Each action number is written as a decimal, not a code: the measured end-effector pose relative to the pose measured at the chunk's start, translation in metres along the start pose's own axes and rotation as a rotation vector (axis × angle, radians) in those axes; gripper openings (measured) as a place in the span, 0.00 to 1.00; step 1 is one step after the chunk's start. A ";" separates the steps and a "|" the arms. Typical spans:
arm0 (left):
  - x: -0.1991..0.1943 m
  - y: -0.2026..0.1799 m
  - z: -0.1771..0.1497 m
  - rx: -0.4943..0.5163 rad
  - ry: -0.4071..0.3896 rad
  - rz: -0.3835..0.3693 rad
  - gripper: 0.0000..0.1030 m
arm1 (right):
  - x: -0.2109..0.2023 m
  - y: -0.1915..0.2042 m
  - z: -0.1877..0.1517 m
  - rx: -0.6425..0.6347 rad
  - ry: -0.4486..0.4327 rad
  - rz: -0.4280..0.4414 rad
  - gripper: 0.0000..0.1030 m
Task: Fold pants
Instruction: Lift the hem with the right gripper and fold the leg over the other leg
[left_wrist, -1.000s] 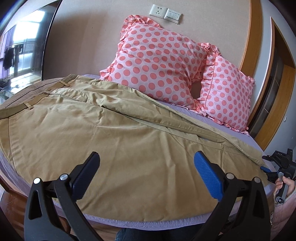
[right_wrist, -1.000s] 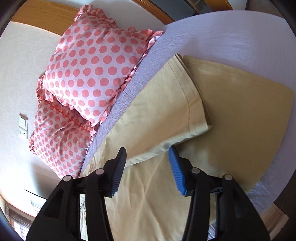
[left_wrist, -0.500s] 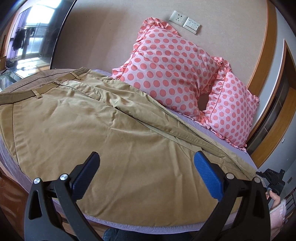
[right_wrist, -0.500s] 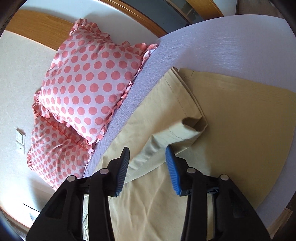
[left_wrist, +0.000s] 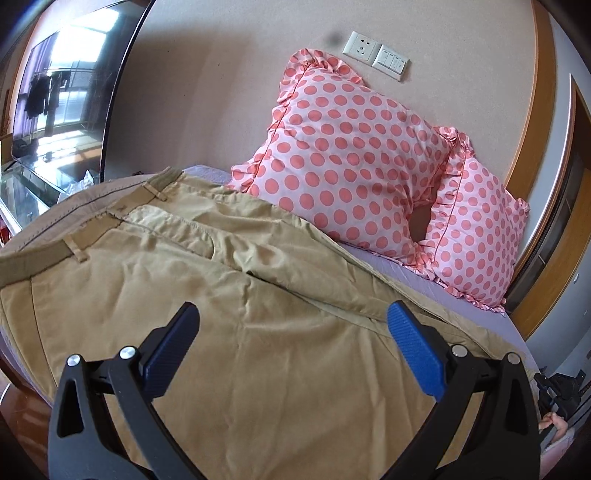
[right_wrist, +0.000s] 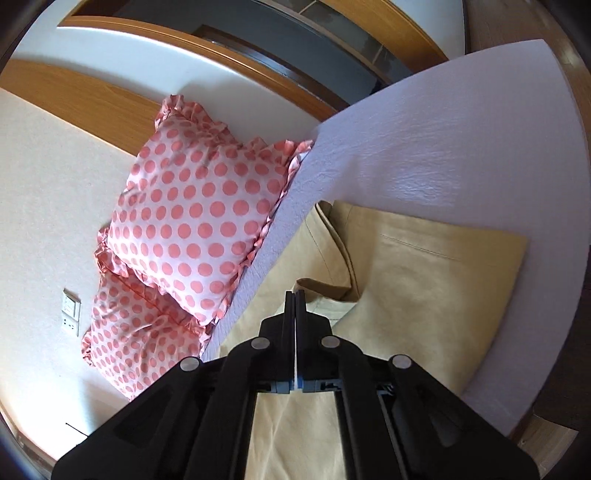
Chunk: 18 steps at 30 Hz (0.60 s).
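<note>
Tan pants (left_wrist: 207, 306) lie spread on the bed, waistband at the left of the left wrist view, legs running right. My left gripper (left_wrist: 291, 332) is open and empty above the thigh area. In the right wrist view my right gripper (right_wrist: 295, 295) is shut on the hem of the upper pant leg (right_wrist: 325, 291), which is lifted and puckered over the lower leg (right_wrist: 436, 280).
Two pink polka-dot pillows (left_wrist: 354, 162) (right_wrist: 199, 221) lean on the wall at the bed's head. The lavender sheet (right_wrist: 443, 147) is bare beyond the pant hems. A TV screen (left_wrist: 62, 99) stands at left. The wooden floor lies below the bed edge.
My right gripper has closed on the upper pant leg's hem and raised it. My left gripper has moved forward and toward the waistband, still open.
</note>
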<state>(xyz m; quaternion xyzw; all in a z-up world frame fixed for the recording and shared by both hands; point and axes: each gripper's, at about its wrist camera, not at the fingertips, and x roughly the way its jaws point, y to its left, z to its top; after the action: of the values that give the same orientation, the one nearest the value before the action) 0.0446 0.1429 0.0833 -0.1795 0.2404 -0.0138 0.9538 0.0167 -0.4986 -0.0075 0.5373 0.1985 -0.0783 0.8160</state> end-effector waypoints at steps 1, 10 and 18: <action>0.003 -0.002 0.006 -0.001 -0.004 -0.008 0.98 | 0.002 -0.001 -0.003 0.016 0.044 -0.011 0.06; 0.022 -0.025 -0.001 0.017 0.076 -0.074 0.98 | 0.035 0.040 -0.034 -0.070 0.175 -0.048 0.47; 0.029 -0.022 -0.004 0.021 0.099 -0.075 0.98 | 0.076 0.066 -0.052 -0.074 0.212 -0.055 0.47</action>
<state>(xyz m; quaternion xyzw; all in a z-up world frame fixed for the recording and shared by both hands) 0.0702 0.1175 0.0747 -0.1775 0.2801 -0.0607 0.9415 0.0959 -0.4175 -0.0009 0.5065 0.3011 -0.0361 0.8072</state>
